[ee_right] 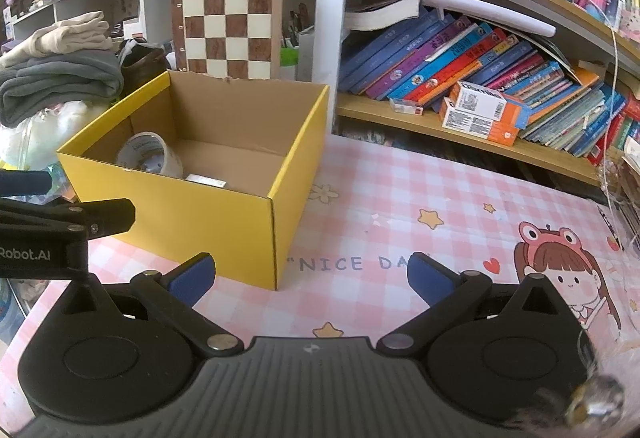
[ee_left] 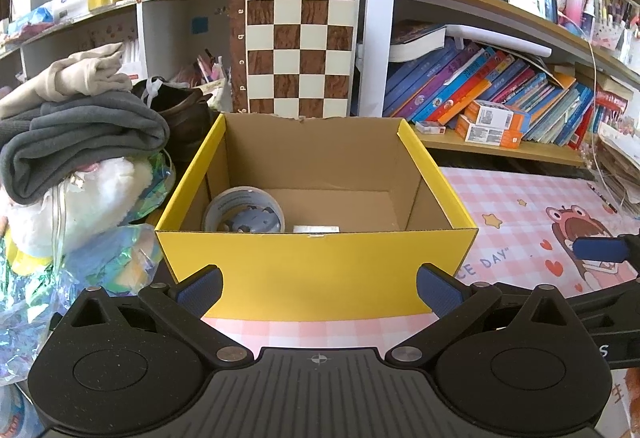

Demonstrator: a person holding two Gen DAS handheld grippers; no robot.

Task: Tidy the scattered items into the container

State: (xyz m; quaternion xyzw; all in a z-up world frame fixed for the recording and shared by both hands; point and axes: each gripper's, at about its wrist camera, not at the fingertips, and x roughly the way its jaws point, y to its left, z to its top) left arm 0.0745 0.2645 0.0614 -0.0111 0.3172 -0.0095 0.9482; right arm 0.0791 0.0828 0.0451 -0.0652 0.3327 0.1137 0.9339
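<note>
1. A grey folded blanket (ee_left: 80,142) and plastic bags are seen piled left of the yellow box (ee_left: 316,270); a chessboard (ee_left: 300,54) stands behind it.
2. Inside the box, a tape roll (ee_left: 244,214) is lodged near-left, with a small white item (ee_left: 316,229) beside it.
3. The left claw (ee_left: 319,290) and right claw (ee_right: 310,280) are held wide open, empty, over the pink checked desk (ee_right: 400,198).
4. Bookshelves (ee_right: 480,62) fill the far right.
</note>
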